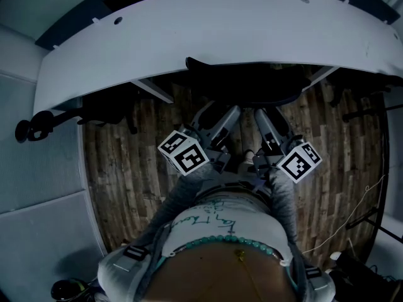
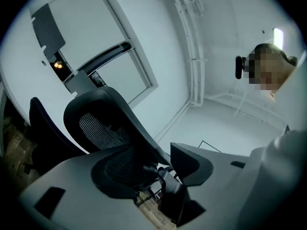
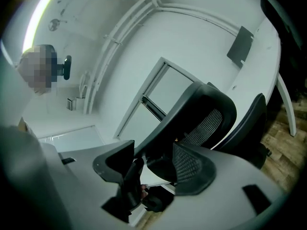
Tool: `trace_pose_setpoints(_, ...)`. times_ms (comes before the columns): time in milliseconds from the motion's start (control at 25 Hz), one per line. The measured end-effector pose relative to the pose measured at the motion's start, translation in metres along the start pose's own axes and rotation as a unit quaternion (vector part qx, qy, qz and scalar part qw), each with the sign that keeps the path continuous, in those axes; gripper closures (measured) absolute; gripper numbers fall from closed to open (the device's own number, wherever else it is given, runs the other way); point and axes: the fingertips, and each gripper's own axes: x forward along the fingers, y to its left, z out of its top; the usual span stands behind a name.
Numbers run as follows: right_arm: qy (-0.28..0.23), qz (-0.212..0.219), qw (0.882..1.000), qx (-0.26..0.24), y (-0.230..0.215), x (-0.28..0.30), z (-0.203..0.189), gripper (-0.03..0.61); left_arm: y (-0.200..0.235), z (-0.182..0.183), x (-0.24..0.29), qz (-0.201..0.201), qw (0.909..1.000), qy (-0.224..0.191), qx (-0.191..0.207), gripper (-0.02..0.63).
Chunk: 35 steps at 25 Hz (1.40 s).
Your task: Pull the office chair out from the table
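Chair (image 1: 242, 80): its dark back rim runs between the spread fingers of the left gripper (image 1: 219, 114) and right gripper (image 1: 271, 117), neither pinching it. It sits tucked under the white tabletop's (image 1: 208, 30) near edge, on a wood floor (image 1: 126, 168).

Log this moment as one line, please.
left gripper: open | right gripper: open | black mesh office chair: ungripped, at white curved table
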Motion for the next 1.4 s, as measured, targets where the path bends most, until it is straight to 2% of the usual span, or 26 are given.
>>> trace_pose_setpoints(120, -0.018, -0.016, 1.000, 0.017, -0.005, 0.006, 0.009, 0.333, 0.005, 0.009, 0.006, 0.007, 0.9997, -0.020, -0.015, 0.361)
trace_pose_setpoints(280, -0.032, -0.026, 0.999, 0.023, -0.007, 0.017, 0.021, 0.333, 0.013, 0.013, 0.016, 0.006, 0.9989, -0.032, -0.034, 0.348)
trace_pose_setpoints(600, -0.005, -0.034, 0.999, 0.017, -0.017, 0.046, 0.033, 0.331, 0.017, 0.023, 0.054, 0.011, 0.9994, -0.017, -0.030, 0.344)
trace_pose_setpoints(880, 0.020, 0.003, 1.000, 0.003, -0.014, 0.053, 0.030, 0.331, 0.022, 0.020, 0.056, 0.017, 0.9990, -0.022, -0.036, 0.351)
trace_pose_setpoints(1000, 0.034, 0.020, 0.999, -0.002, -0.014, 0.051, 0.029, 0.331, 0.020, 0.017, 0.056, 0.012, 0.9978, -0.033, -0.057, 0.391)
trace_pose_setpoints(1120, 0.043, 0.037, 0.998, -0.010, -0.015, 0.047, 0.032, 0.331, 0.015, 0.012, 0.058, 0.008, 0.9976, -0.033, -0.060, 0.405)
trace_pose_setpoints(1400, 0.057, 0.048, 0.997, -0.004, -0.025, 0.030, 0.041, 0.333, 0.001, -0.004, 0.067, 0.013, 0.9970, -0.050, -0.057, 0.422)
